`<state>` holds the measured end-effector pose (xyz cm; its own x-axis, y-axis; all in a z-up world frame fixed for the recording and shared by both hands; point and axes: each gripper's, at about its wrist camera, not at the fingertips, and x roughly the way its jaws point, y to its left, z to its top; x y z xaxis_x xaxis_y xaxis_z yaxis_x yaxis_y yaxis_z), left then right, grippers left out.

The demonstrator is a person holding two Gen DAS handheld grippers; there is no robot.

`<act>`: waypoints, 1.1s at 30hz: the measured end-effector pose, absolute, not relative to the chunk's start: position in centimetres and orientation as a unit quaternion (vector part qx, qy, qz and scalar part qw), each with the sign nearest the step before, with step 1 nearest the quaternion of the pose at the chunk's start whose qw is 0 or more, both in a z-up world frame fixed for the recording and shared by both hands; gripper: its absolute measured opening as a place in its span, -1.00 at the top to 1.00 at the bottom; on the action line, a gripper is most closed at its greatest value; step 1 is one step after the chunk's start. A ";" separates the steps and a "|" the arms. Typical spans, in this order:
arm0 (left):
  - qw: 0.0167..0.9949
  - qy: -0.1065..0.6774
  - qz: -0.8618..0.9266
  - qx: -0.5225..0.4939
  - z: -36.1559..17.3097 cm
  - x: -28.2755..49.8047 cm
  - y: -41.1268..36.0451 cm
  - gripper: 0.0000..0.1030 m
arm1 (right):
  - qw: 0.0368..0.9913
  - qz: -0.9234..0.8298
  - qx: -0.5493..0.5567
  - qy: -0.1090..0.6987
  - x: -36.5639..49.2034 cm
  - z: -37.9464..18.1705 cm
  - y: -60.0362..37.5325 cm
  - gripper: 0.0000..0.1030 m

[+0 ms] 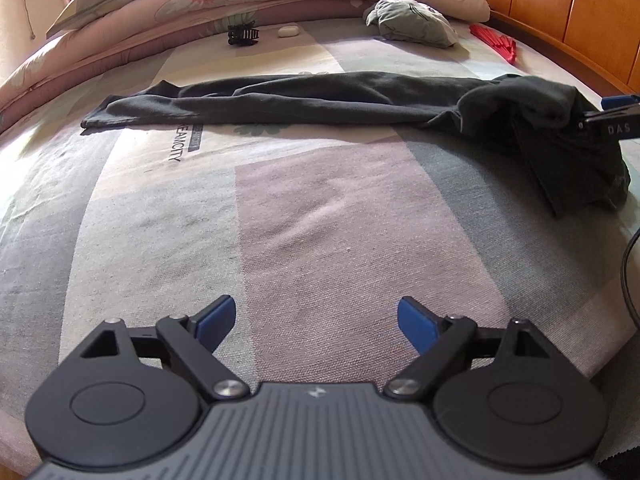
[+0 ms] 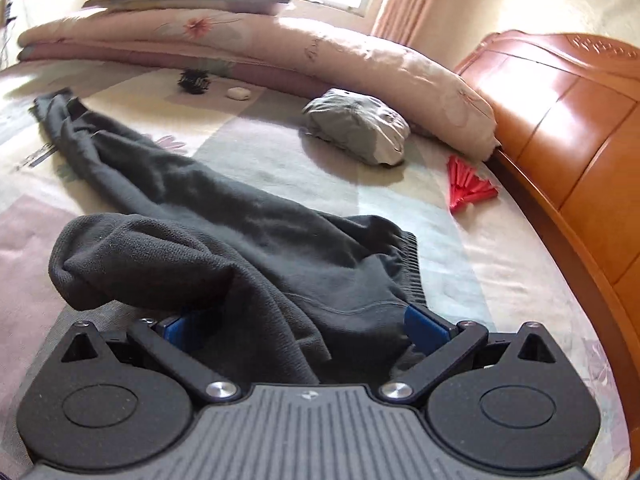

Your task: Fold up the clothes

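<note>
A dark grey pair of trousers (image 1: 320,100) lies stretched across the striped bed sheet (image 1: 320,220), legs to the left. Its waist end is bunched and lifted at the right, where it hangs over my right gripper (image 1: 592,114). In the right wrist view the trousers (image 2: 240,220) drape over the left finger and fill the gap of the right gripper (image 2: 302,326). Its blue pads stand wide apart and the ribbed waistband (image 2: 412,264) sits by the right pad. My left gripper (image 1: 316,320) hovers open over bare sheet, well short of the trousers.
A folded floral quilt (image 1: 240,4) and a pillow lie along the back. A crumpled grey garment (image 1: 412,20), a red folding fan (image 1: 494,42), a black hair claw (image 1: 243,35) and a small white case (image 1: 289,31) lie near it. A wooden headboard (image 2: 560,128) bounds the right.
</note>
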<state>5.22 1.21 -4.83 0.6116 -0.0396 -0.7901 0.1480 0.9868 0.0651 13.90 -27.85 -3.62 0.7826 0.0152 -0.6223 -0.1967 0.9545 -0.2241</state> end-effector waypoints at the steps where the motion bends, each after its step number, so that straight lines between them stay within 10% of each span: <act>1: 0.896 0.437 -0.052 0.062 -4.8 5.2 1.2 -0.71 | 0.936 0.050 -0.123 0.326 14.2 -3.5 -28.7 -1.00; 33: 0.888 0.429 -0.153 0.061 -4.8 6.1 -3.6 -0.71 | 0.905 0.180 -0.059 0.380 3.6 -6.8 -28.7 -1.00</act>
